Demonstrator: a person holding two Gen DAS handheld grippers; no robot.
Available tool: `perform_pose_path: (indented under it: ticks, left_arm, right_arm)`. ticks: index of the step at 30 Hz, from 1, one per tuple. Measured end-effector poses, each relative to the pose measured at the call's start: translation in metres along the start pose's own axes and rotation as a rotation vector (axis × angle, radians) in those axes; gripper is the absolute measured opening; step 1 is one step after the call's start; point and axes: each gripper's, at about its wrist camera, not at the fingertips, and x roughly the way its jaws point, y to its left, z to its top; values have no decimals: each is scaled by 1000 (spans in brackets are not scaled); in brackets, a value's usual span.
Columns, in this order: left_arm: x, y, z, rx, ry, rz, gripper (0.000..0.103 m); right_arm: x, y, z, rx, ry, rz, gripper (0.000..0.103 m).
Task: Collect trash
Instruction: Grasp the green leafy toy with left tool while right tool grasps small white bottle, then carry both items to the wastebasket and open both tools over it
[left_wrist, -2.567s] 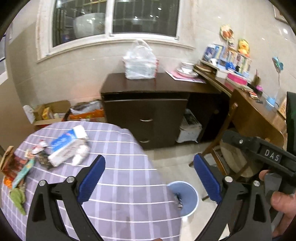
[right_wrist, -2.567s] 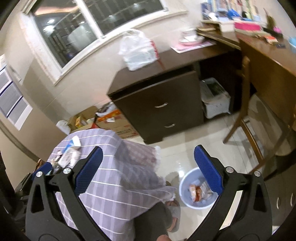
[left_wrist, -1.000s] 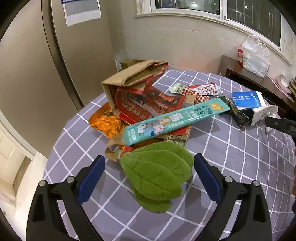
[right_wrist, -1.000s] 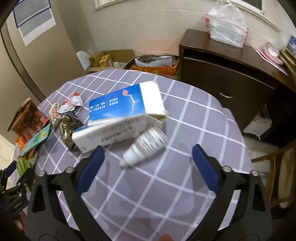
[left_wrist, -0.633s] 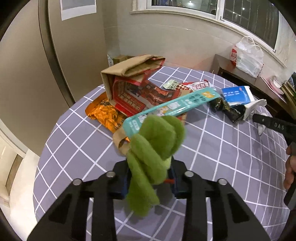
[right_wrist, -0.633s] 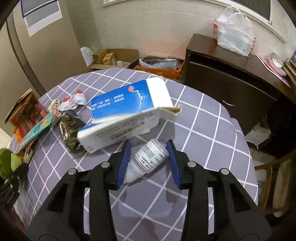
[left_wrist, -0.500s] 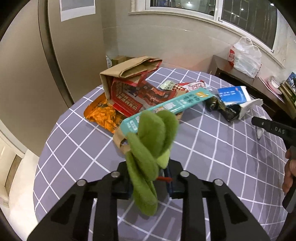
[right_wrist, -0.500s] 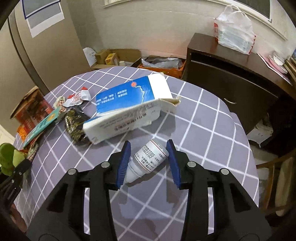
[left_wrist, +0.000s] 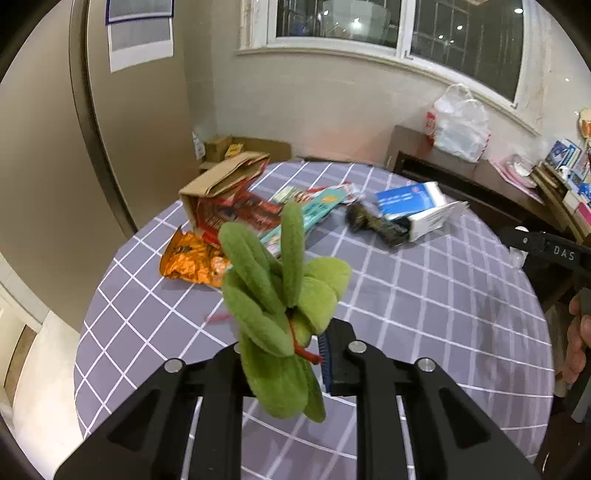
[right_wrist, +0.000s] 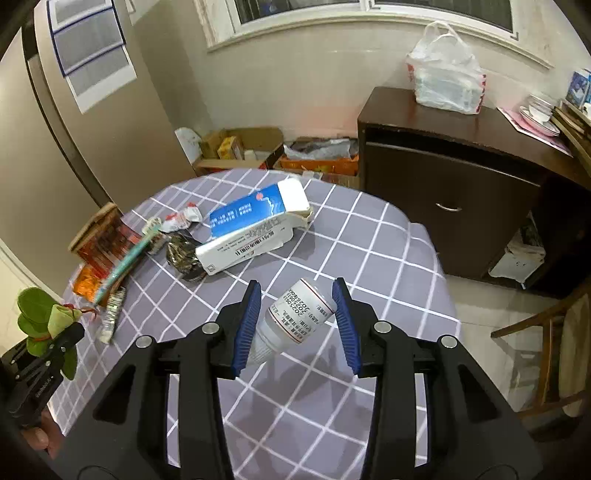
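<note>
The left gripper (left_wrist: 291, 354) is clenching a green plush leaf bundle (left_wrist: 280, 306) above the near part of the desk (left_wrist: 424, 317), its leaves fanning upward and away from the fingers. The right gripper (right_wrist: 297, 325) is grasping a small white bottle (right_wrist: 295, 321) clear of the checked cloth, long axis tilting from lower left to upper right, base pointing away from the camera. Bare cloth is lying open around the bottle up to the desk's right edge. Only the right wrist view is showing a dark cabinet (right_wrist: 454, 199) beyond that edge. A blue-and-white carton (right_wrist: 251, 229), a teal box (left_wrist: 314, 212) and an orange wrapper (left_wrist: 188, 258) are lying clustered at the far left side.
</note>
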Motion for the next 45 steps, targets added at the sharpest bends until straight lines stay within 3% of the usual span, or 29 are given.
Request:
perform_pose_path:
  ticks: [11,17,26,34,45]
  left_arm:
    - [-45,-40,11,36,-76,-128,16]
    - [-57,-96,23,124,-111,-215,16]
    - [-63,-209,27,279,-114,-384,16]
    - [-44,-307,4,417,-31,-505,16]
    - [4,-386,-36,530,124,-555,17]
  right_arm:
    - [-63,-31,-4,44,-101,8,40]
    - [-105,-66,-12,96,-163,-13,40]
    - [-171,-145,-34,216,-249,-111,40]
    - [-185,-215,-71,352,-227,-190,40]
    - [-149,-275,-117,489,-119,-207,40]
